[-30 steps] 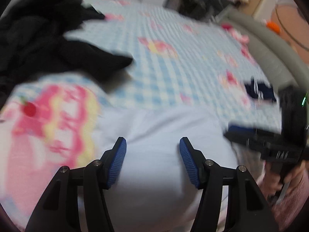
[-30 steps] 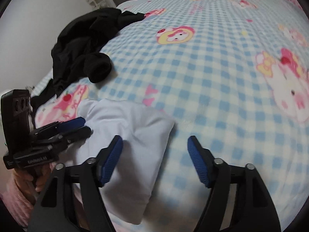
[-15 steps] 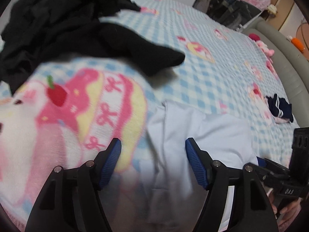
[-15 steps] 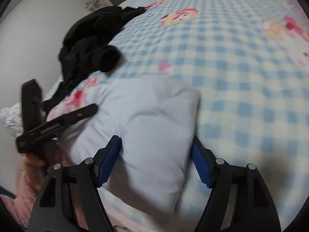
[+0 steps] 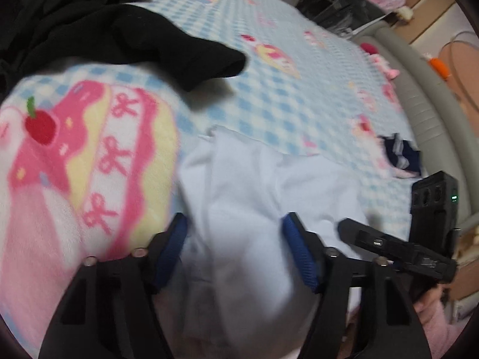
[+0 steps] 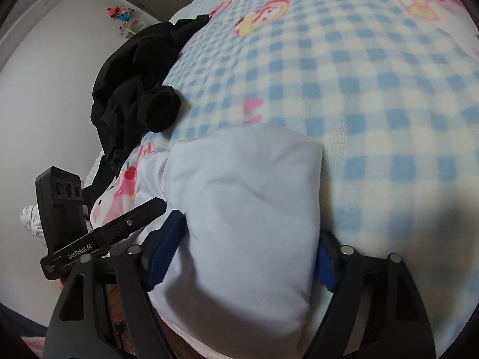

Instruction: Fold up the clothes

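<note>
blanket point(image 6: 374, 95): blue-white check, pink cartoon prints | garment point(image 6: 245, 209): pale blue-white | clothes pile point(image 6: 134, 89): black

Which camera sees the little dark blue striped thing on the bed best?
The left wrist view. The small navy striped item lies there in plain sight on the checked blanket, near the grey bed edge, though a bit blurred. The right wrist view does not show it at all; it looks toward the black clothes instead.
</note>
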The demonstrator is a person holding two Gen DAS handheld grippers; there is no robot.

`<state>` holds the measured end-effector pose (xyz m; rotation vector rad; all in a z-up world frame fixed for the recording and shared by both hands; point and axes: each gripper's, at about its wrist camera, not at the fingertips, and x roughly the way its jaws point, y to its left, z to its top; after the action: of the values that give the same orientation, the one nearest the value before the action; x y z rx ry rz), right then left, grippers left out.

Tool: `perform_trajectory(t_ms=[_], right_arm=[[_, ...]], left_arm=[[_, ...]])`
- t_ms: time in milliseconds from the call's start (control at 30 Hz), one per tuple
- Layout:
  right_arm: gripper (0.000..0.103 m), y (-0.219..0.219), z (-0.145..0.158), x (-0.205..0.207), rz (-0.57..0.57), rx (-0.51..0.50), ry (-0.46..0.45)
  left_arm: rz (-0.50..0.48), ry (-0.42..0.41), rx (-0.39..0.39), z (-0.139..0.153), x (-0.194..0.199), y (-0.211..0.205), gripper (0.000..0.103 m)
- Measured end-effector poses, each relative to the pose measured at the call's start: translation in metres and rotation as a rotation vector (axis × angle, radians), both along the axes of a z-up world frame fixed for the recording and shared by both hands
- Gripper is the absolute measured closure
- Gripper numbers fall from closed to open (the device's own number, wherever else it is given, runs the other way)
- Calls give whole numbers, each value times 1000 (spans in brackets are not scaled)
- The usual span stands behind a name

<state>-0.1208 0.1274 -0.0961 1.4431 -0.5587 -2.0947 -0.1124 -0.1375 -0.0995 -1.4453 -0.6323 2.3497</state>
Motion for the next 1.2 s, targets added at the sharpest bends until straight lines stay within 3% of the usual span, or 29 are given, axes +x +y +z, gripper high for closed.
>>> perform_trajectory(t_ms=[100,167,267,400,467,500,600,700,900,1000,1067,1200], right_arm=[[43,3,16,8,11,27,40],[48,13,24,12,-16,-6,51],[49,33,33,18,-63,-33,48],[49,68,49,26,-132,-23,62],[44,83,48,30,-150,-25,40],[40,88,42,30,-153,2,6],[29,95,10,35,-156,65,-124],[25,92,6,47,-135,23,-91],[14,77,8,43,-107,62,-52],[10,77,0,38,-111,44,-55],[16,77,-5,35,-118,39,-54],[35,76,15,52,-108,71,46]], left_arm=[[-45,16,14,2,1,11,42],[-57,19,65,3,2,15,42],[-95,41,156,10,3,26,42],[-199,92,151,21,10,60,41],[-233,56,123,14,8,77,35],[-238,19,94,6,5,82,30],[-241,-31,50,-10,1,89,27],[-241,-31,76,-10,4,87,29],[-250,-30,142,-13,5,91,28],[-232,-31,121,-18,2,100,24],[-221,-4,93,-14,4,105,27],[-191,58,73,0,17,99,55]])
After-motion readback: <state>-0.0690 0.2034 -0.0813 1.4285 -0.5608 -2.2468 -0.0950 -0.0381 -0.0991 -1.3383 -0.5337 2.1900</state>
